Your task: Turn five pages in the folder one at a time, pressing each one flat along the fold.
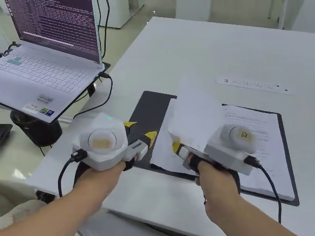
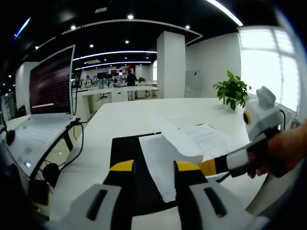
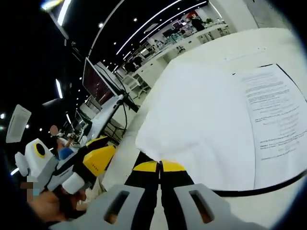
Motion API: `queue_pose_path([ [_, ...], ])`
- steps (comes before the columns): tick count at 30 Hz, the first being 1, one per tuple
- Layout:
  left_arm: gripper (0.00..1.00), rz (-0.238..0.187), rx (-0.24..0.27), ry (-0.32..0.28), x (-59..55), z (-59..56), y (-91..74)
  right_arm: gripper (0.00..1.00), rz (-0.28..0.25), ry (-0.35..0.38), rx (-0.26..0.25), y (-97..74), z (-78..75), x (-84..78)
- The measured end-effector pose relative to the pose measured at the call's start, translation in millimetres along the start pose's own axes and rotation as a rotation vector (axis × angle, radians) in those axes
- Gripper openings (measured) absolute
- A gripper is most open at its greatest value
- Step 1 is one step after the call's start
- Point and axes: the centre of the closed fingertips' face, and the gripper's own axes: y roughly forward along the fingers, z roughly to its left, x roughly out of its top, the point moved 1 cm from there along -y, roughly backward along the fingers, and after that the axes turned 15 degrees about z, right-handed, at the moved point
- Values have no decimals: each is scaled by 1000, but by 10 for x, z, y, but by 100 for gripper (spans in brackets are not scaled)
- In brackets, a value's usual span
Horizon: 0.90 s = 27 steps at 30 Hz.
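Above folder (image 1: 147, 105), right claw (image 1: 176, 146) on page (image 1: 194, 115)

Sticker (image 1: 244, 134) atop right gripper (image 1: 176, 147) — "62"; laptop screen (image 1: 54, 22) text illegible.

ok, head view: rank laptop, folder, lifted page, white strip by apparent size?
1. folder and laptop: look about alike; the laptop is cut by the frame edge, so unranked.
2. lifted page, pinched by the jaws of the right gripper.
3. white strip, farthest back, so nearness may skew it.
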Motion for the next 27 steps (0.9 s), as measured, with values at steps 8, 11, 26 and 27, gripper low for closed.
queue_pose_path([
  [8, 30, 44, -4, -4, -120, 38, 98, 0, 73, -66, -69, 298, -98, -148],
  [11, 30, 75, -17, 11, -177, 4, 173, 0, 88, -76, -83, 368, -137, -196],
  [26, 28, 166, -69, 32, -358, -217, 492, 1, 75, -52, -82, 520, -290, -363],
  [27, 27, 180, -77, 44, -378, -244, 517, 2, 76, -56, -79, 521, -286, -372],
])
